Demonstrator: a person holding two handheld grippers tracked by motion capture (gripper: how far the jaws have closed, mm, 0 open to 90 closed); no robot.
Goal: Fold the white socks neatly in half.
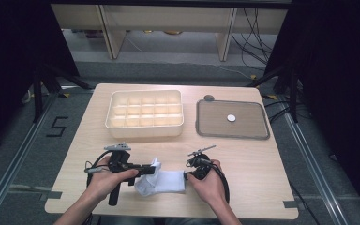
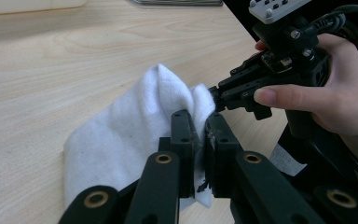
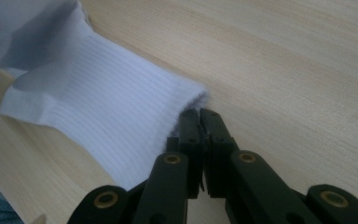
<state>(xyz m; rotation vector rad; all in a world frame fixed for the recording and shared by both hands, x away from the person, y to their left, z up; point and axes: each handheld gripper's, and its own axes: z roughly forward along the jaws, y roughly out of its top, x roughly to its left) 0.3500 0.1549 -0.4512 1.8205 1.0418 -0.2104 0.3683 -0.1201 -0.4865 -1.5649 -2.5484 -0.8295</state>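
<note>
- Sock [image 1: 166, 182]: white, lies near the front edge of the wooden table [image 1: 243, 159], between the two hands, well clear of the box and the tray.
- Sock's left end is lifted off the wood and bunched into a peak; the right end, the ribbed cuff, lies flat on the table.
- Left gripper [image 1: 151, 168]: jaws clamped on the raised fold of the sock. In the left gripper view the white fabric [image 2: 135, 126] is pinched between the two black jaws and the gap is nearly nil.
- Right gripper [image 1: 188, 174]: jaws pressed together at the cuff edge. In the right gripper view the jaws [image 3: 200, 119] meet right at the corner of the ribbed cuff [image 3: 116, 112]; a thin bit of the cuff edge looks caught between them, though how much cannot be told.
- Left hand [image 1: 105, 180] wraps the left gripper's handle; its cable trails off to the left.
- Right hand [image 1: 208, 180] holds the right gripper low at the table, and its cable loops round to the right.
- In the left gripper view the right gripper [image 2: 265, 84] shows just past the sock's peak, its tip touching the fabric, with fingers [image 2: 284, 95] curled round its body.
- Cream compartment box [image 1: 144, 114]: sits at the back left of the table, a grid of small cells.
- Grey tray [image 1: 232, 119]: back right, just beside the box, with a small white round disc [image 1: 231, 118] lying on it.
- Small dark round item [image 1: 209, 98] sits at the tray's far left corner.
</note>
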